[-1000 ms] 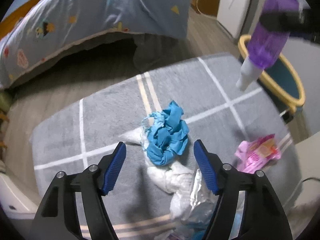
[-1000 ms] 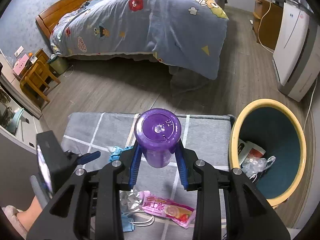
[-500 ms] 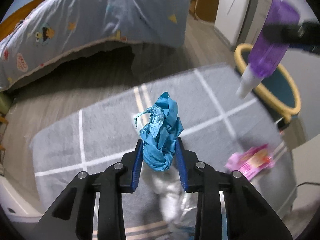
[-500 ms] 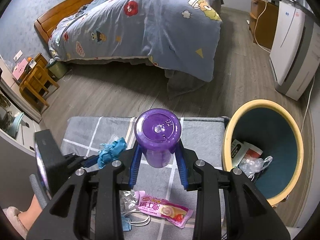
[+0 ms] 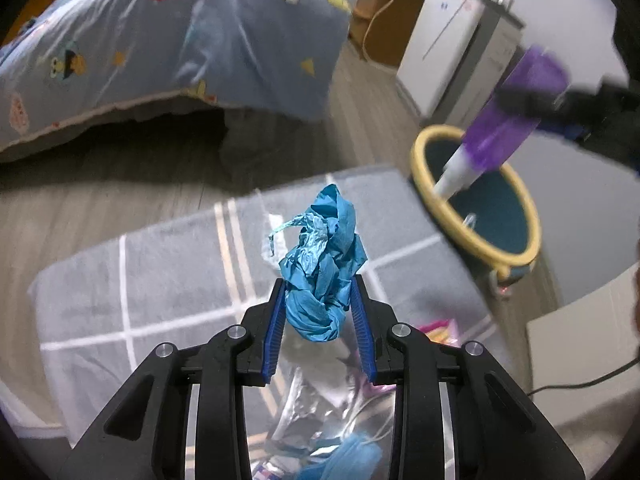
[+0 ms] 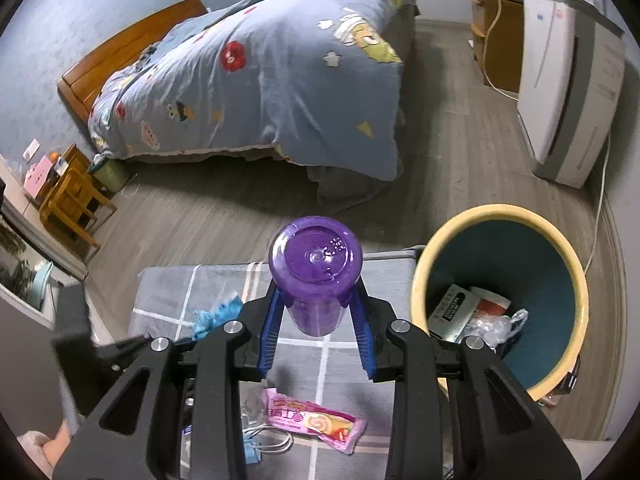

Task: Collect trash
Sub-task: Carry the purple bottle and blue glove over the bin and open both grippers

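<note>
Carrying trash to the bin is the step in hand: the left gripper (image 5: 318, 312) has its jaws clenched on a crumpled blue wad (image 5: 320, 268), having just closed on it, and holds it clear above the grey rug (image 5: 168, 280). The right gripper (image 6: 316, 322) grasps a purple bottle (image 6: 316, 276) cap-down, just beside the yellow-rimmed bin (image 6: 500, 216), which already holds some rubbish. A pink wrapper (image 6: 312, 426) and other scraps lie on the rug. Next, each load likely needs bringing over the bin's mouth before the jaws release, bottle first since it is nearer.
</note>
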